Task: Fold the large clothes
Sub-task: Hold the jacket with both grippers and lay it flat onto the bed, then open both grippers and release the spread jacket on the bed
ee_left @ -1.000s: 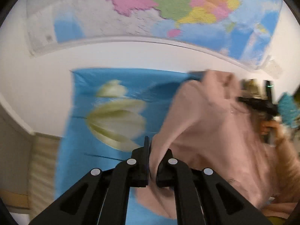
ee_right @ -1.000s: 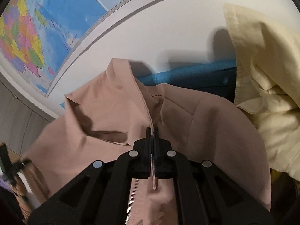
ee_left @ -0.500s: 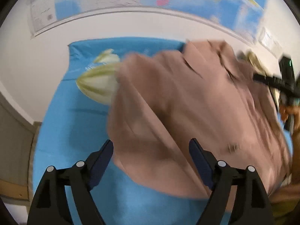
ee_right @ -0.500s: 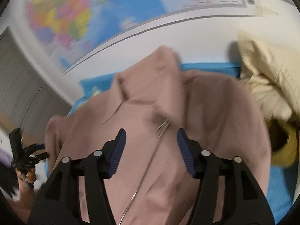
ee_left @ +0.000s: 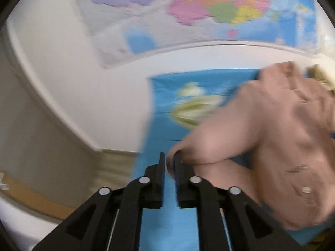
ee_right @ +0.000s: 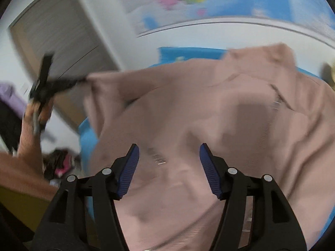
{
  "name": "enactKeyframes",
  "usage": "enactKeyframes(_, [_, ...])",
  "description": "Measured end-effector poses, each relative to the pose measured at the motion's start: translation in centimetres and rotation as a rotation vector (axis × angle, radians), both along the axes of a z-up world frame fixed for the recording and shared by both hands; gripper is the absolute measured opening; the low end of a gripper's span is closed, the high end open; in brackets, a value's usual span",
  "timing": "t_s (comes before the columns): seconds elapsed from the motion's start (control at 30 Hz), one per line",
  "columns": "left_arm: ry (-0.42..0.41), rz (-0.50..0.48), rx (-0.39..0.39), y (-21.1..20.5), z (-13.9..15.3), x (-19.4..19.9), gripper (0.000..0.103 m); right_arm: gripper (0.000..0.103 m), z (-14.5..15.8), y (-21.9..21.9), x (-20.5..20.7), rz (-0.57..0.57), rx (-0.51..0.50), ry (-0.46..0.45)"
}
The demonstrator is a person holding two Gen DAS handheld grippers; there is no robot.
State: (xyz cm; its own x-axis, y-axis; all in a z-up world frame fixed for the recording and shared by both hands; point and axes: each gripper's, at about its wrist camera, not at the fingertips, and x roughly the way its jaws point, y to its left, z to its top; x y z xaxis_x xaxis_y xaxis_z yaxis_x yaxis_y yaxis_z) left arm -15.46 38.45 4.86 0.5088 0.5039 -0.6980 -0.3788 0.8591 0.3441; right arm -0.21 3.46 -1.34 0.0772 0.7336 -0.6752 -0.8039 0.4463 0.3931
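A pink zip-up jacket [ee_left: 272, 146] lies spread on a blue flower-print cloth [ee_left: 165, 129]. My left gripper [ee_left: 169, 161] is at the jacket's left sleeve end. Its jaws are closing, and a fold of the sleeve sits pinched between the tips. In the right wrist view the left gripper [ee_right: 80, 81] pulls that sleeve out to the left, away from the jacket [ee_right: 209, 104]. My right gripper [ee_right: 169, 156] hovers open over the jacket's front near the zipper [ee_right: 270, 121], with nothing between its blue pads [ee_right: 129, 167]. Both views are motion-blurred.
A pale yellow garment [ee_right: 328, 73] lies at the right beyond the jacket's collar. A world map [ee_left: 209, 4] hangs on the white wall behind. A person's hand [ee_right: 37, 108] holds the left gripper. The blue cloth's left edge [ee_right: 88, 138] drops off to a floor with clutter.
A second ago both grippers were shut on the jacket; both then opened and dropped it onto the cloth. My left gripper moved left and closed on the sleeve end; my right stays open.
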Motion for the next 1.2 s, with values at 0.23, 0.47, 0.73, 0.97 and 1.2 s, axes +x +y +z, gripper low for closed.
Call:
enactKeyframes(0.23, [-0.024,-0.021,-0.147,-0.1,-4.1,-0.5,0.056,0.077,-1.5,5.1,-7.5,0.234,-0.089,-0.096])
enactKeyframes(0.47, [-0.08,-0.355,-0.387,-5.6,-6.2,-2.4,0.057,0.006,-3.7,6.0,-6.1,0.214,-0.146,-0.054])
enactKeyframes(0.73, [-0.09,-0.632,-0.587,-9.5,-8.9,-3.8,0.078,0.01,-5.4,2.4,-0.9,0.0,-0.078,0.116])
enactKeyframes(0.97, [0.008,-0.705,-0.671,-13.8,-12.9,-0.3,0.057,0.034,-4.4,1.9,-1.6,-0.032,-0.031,0.106])
enactKeyframes(1.2, [-0.012,-0.702,-0.994,-11.3,-10.6,-4.5,0.004,0.039,-1.5,-6.8,-2.2,-0.234,0.087,0.074])
